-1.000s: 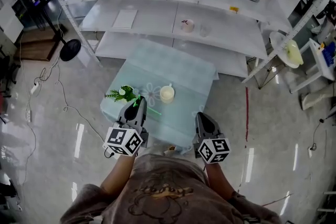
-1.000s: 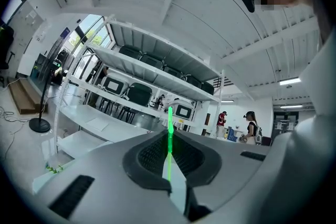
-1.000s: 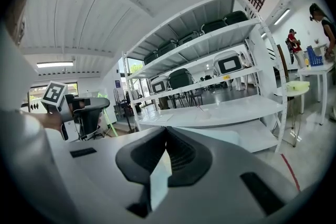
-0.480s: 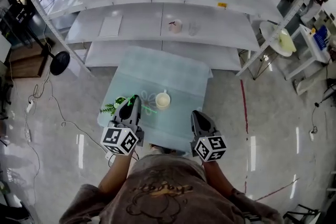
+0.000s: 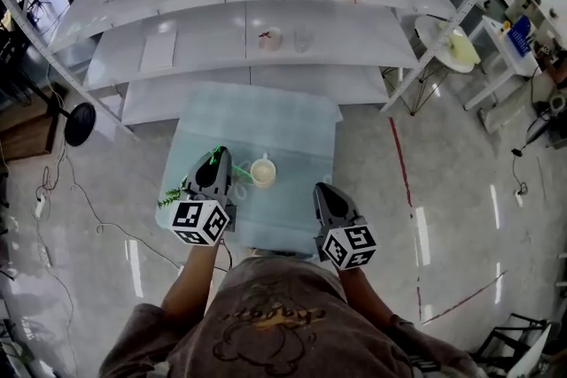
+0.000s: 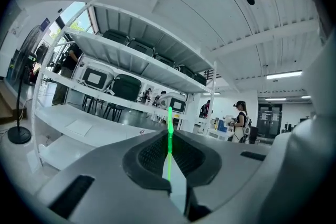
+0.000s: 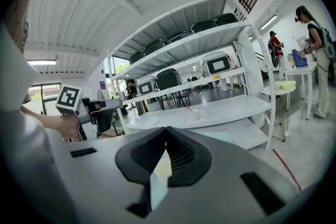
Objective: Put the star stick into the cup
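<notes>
White metal shelving lines the back of the room, and in front of it stands a small table under a pale checked cloth. On the table's near half sits the cream cup, upright with its mouth open, and nothing can be made out inside it from the head view. A green leafy sprig lies at the table's left edge.

The left gripper has its jaws pinched nearly together on the star stick, a thin bright green rod that stands straight up out of the grip. Its star end is not visible in any view. In the head view this gripper is just left of the cup, apart from it, with the stick lifted clear of the table. The right gripper has its jaws closed together with nothing between them, and it waits at the near right edge of the table, well apart from the cup.

By my reading the pickup is done and the job is roughly at its midpoint. What remains is to carry the stick over the cup's mouth, lower one end inside and release it
</notes>
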Available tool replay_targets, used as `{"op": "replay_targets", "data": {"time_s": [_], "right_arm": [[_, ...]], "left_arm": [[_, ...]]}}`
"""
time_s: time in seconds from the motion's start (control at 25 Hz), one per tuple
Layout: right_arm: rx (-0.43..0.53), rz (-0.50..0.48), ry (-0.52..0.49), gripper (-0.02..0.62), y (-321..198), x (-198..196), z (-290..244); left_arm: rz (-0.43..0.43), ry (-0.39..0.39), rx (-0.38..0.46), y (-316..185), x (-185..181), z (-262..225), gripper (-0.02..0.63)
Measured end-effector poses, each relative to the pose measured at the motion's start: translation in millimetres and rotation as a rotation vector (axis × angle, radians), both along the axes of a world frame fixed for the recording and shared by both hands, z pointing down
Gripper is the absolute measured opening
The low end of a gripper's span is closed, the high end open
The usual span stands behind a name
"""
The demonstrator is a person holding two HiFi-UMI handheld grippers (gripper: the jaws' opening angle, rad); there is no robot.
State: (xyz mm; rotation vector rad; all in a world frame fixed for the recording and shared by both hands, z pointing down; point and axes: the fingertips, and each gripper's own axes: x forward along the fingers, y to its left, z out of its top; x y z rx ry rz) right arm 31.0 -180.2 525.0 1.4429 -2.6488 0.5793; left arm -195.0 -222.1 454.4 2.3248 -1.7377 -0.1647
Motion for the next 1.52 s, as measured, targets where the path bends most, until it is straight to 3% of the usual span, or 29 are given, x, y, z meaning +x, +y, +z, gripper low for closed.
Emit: {"op": "replay_targets", "data": {"time_s": [0.48,0.68,1.52], "right_arm": [[-0.041,0.089,0.012,0.003,6,17,18],[-0.061,0.152,0.018,0.003,13,39,23],[-0.105,0.265,0.038,0.003,30,78,38]], "left_arm": [[0.084,0.013,-0.091,-44,24,68,0.031],[0.121,-0.018,-0.119,-55,39,90,0.031],[0.13,-0.03,-0.273,-80,59,174,0.031]]}}
